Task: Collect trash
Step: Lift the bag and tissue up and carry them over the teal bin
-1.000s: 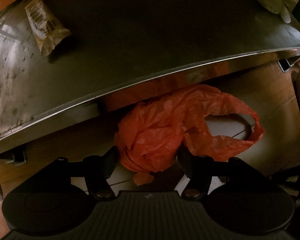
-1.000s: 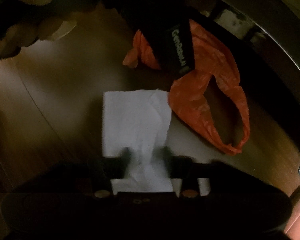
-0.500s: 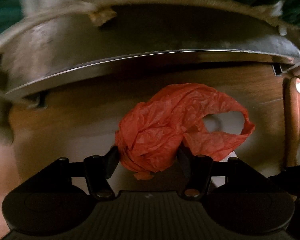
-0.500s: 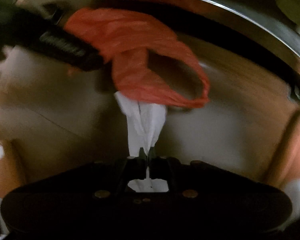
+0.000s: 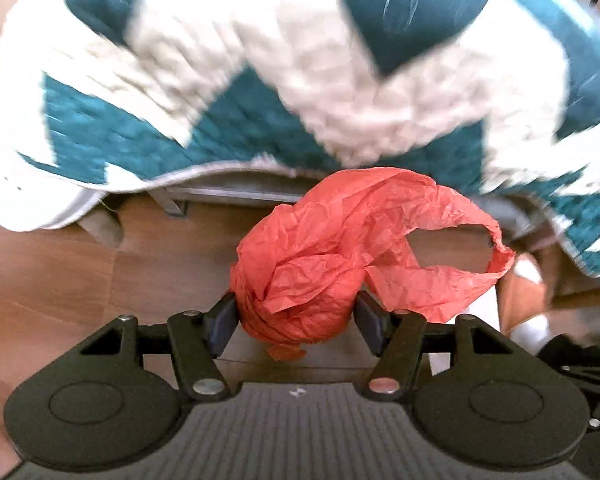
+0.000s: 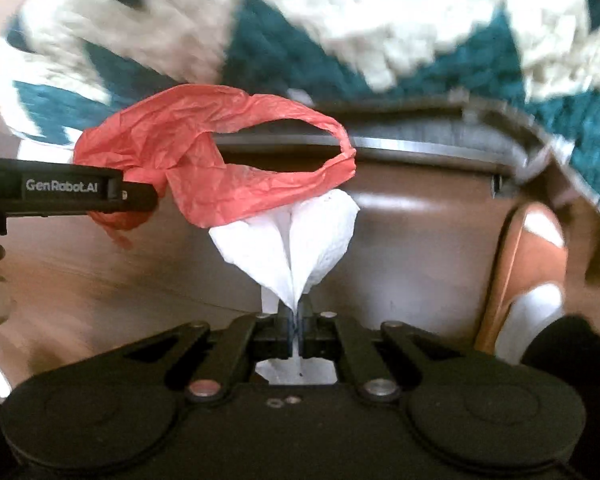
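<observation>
Swung upward since a second ago: dark tabletop and wrapper gone from the left wrist view, replaced by a blurred teal-and-white knitted blanket [image 5: 300, 80] filling the top. Left gripper [image 5: 296, 316] clamped on the bunched end of the orange plastic bag [image 5: 340, 248], pads pressing from both sides. Bag's loop handle hanging open to the right, above the brown wooden floor [image 5: 80, 280]. Metal table edge [image 5: 228, 194] just visible under the blanket's hem.

Right wrist view: right gripper [image 6: 296, 328] pinched tight on a white paper tissue [image 6: 296, 248], lifted off the floor since the earlier frame and fanning out ahead of the fingers. Top of the tissue meeting the lower band of the orange plastic bag [image 6: 220, 168], whose mouth gapes open. Left gripper [image 6: 136, 196] reaching in from the left, labelled GenRobot.AI, holding the bag's bunched end. Same blanket [image 6: 380, 20] above, blurred.
</observation>
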### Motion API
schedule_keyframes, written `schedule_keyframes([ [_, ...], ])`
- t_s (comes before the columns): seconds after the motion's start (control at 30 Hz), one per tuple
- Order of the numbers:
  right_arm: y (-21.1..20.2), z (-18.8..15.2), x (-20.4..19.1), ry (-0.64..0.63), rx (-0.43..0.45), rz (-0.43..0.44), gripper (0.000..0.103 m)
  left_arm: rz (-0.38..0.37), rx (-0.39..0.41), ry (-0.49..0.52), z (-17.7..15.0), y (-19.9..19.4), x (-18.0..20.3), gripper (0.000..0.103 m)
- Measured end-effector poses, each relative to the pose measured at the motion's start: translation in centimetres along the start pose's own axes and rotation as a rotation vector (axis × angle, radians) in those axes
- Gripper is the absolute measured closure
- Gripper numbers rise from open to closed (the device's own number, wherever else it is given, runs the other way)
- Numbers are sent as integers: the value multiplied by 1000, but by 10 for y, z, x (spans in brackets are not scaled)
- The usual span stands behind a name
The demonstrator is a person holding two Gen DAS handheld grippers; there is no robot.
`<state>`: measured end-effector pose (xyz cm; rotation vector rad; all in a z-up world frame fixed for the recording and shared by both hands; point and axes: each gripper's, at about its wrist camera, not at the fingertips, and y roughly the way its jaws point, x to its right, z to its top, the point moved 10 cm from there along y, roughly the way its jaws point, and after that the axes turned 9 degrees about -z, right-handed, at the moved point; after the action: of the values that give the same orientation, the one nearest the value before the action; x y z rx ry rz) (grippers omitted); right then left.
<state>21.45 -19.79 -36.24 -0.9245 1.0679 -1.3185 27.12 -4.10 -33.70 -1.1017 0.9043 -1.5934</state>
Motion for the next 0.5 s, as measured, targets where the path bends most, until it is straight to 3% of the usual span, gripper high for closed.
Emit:
schedule_keyframes([
  [0.17,-73,4,-17,-134,145,63,100,-7,115,21,1,-78,14,41],
  [0.5,-189,19,-21,-192,399,90,100,-23,384,-37,32,-214,12,41],
])
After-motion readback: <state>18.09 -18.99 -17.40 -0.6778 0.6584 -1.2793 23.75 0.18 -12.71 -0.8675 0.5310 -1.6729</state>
